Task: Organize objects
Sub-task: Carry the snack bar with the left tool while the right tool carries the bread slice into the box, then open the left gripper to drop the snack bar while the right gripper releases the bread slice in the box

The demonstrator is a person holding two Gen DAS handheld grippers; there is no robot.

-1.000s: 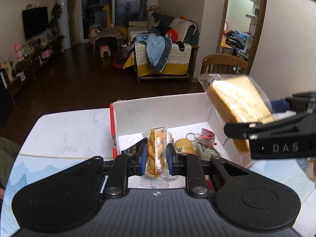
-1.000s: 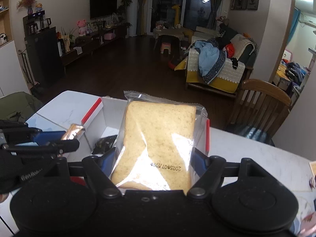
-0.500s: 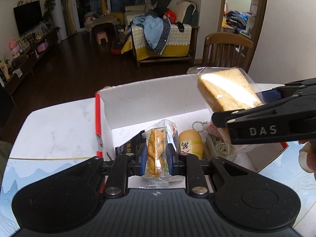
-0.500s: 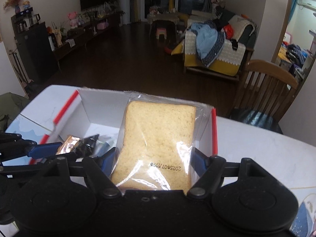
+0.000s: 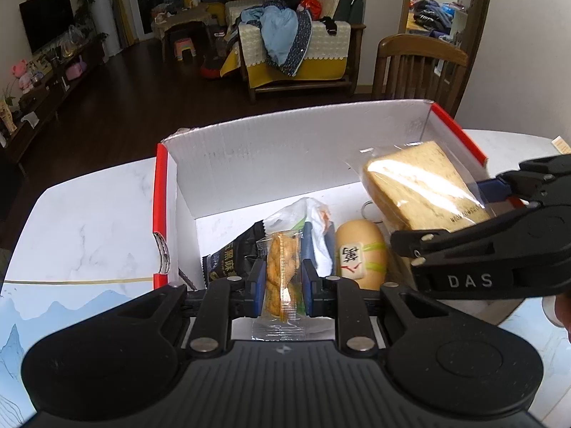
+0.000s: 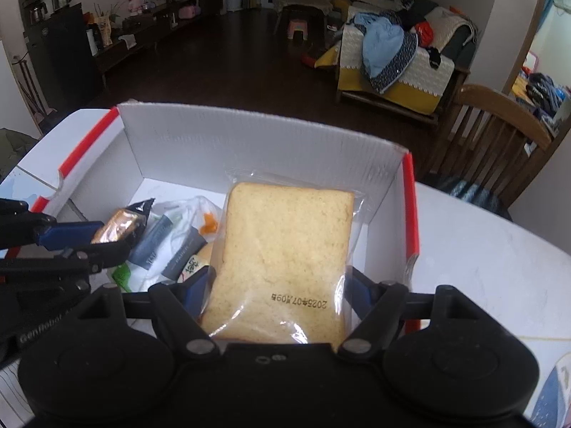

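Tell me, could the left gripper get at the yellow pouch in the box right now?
Probably not: the left gripper is shut on a twisted snack packet, so it has no free grip, though the yellow pouch lies uncovered just beside it.

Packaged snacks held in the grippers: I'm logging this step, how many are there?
2. A wrapped twisted pastry in the left gripper, and bagged sliced bread in the right gripper, both over the box.

The right gripper (image 6: 282, 287) is holding a bag of bread (image 6: 285, 260) over the white box (image 6: 249, 146) of snacks.
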